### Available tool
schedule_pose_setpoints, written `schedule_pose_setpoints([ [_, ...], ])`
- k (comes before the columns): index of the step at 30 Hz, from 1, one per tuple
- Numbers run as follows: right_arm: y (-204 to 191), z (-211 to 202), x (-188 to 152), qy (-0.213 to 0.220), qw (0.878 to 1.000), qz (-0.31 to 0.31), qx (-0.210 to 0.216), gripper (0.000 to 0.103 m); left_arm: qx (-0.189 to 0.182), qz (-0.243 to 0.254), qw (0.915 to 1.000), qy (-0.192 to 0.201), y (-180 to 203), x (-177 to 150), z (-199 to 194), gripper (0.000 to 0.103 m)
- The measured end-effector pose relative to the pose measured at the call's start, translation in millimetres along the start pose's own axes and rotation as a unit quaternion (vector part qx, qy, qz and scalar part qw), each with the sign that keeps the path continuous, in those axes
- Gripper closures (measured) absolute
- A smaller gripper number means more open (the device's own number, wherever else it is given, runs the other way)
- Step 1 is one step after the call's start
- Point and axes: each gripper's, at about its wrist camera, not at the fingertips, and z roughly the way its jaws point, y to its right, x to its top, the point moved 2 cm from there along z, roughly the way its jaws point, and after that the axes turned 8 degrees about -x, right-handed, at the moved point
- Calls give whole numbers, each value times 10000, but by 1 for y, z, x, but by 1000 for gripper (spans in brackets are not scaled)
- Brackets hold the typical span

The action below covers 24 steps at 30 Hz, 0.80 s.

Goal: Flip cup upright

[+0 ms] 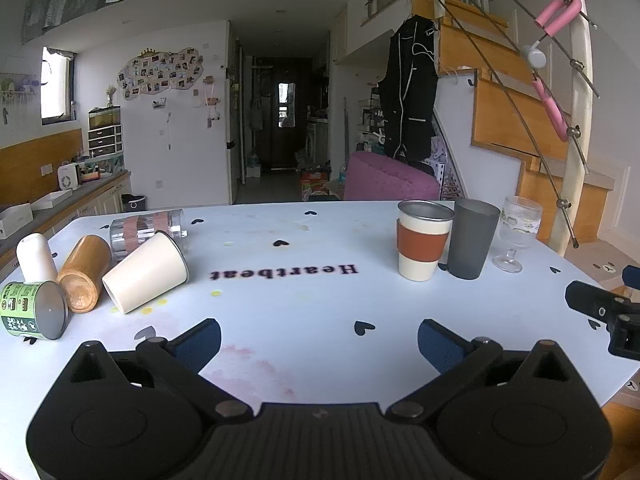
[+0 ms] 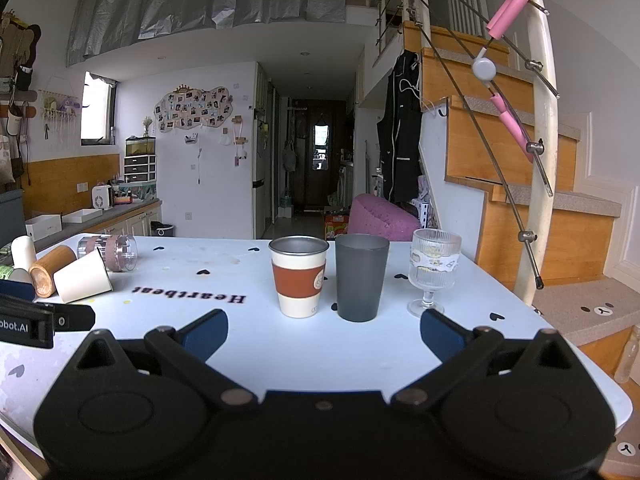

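Observation:
Several cups lie on their sides at the table's left: a cream cup (image 1: pixel 146 272) (image 2: pixel 83 278), a wooden cup (image 1: pixel 85 273) (image 2: pixel 51 270), a white cup (image 1: pixel 36 258) (image 2: pixel 23 252), a green can (image 1: pixel 32 310) and a clear glass with a pink band (image 1: pixel 146 229) (image 2: pixel 108 252). Three stand upright at the right: a cream cup with an orange sleeve (image 1: pixel 423 240) (image 2: pixel 298 276), a grey tumbler (image 1: pixel 472 238) (image 2: pixel 360 278) and a stemmed glass (image 1: pixel 518 232) (image 2: pixel 433 272). My left gripper (image 1: pixel 318 340) is open and empty over the table's near middle. My right gripper (image 2: pixel 324 332) is open and empty, just short of the upright cups.
The pale blue table (image 1: pixel 304 292) has black hearts and the word "Heartbeat" printed on it. Its right edge borders a wooden staircase with a white railing post (image 2: pixel 540 140). A kitchen counter (image 1: pixel 60 200) runs along the left. A pink chair (image 1: pixel 388 180) stands behind the table.

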Motion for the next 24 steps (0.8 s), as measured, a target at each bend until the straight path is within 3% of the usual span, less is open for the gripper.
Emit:
schedule_pose_setpoints([
  [24,0,0,0,1,10000,-2,-3,0,22,-4,10000,-3,-2,0,0,0],
])
